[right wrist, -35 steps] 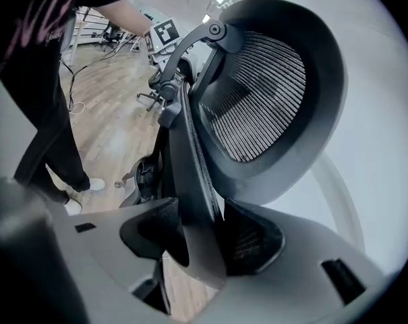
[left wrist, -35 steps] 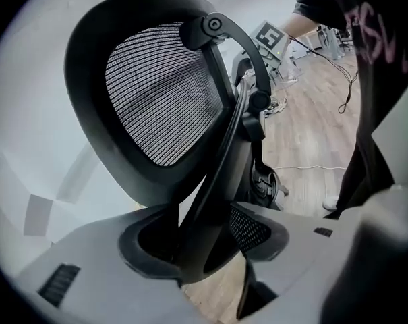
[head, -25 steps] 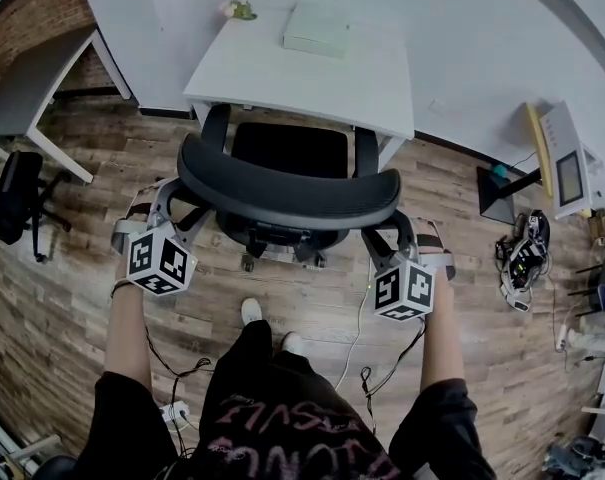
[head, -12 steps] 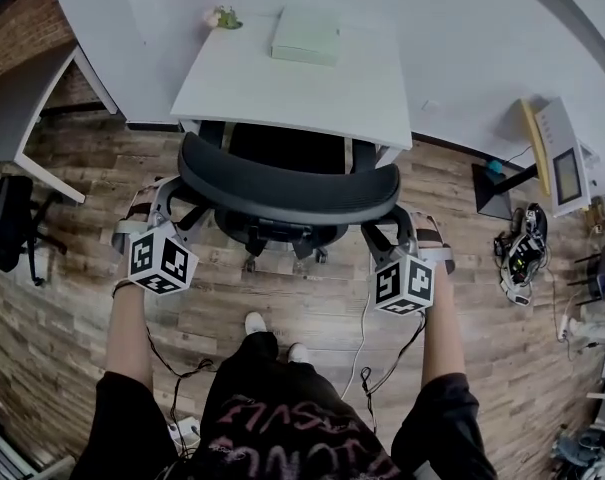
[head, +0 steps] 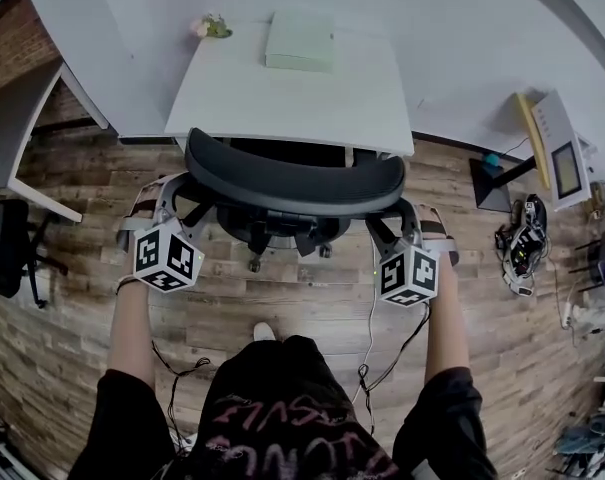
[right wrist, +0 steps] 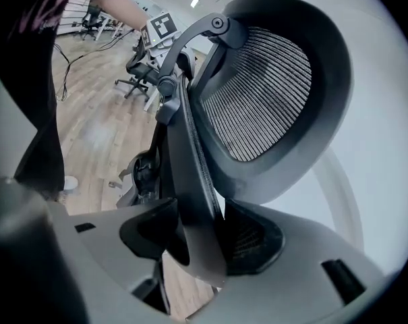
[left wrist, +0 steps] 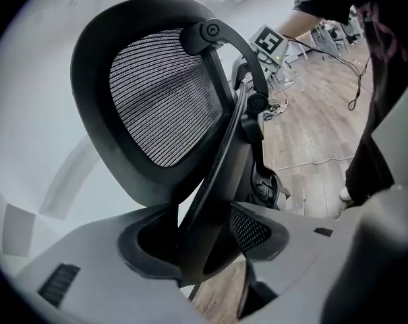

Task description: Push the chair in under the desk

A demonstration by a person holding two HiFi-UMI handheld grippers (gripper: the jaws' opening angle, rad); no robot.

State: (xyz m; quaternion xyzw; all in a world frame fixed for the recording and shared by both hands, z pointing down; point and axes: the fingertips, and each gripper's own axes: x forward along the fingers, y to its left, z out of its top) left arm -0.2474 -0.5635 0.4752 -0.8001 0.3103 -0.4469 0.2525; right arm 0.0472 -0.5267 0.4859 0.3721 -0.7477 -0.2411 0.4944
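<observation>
Nearly home: clamped by the left gripper (head: 180,200) on the left rim of the chair (head: 292,183) backrest, just short of the desk (head: 282,93), with jaws closed hard on the black frame (left wrist: 210,201) for a hold that should not slip under a push; parked with the seat largely out of sight beneath the desk and the backrest just at its near edge, castors on the wooden floor (head: 282,308) in front of the desk; held the same way on the right rim by the right gripper (head: 390,223), jaws shut on the frame, apparently matched to the left to drive straight at the desk without swivelling; by the look of it, only a last short shove remaining.
</observation>
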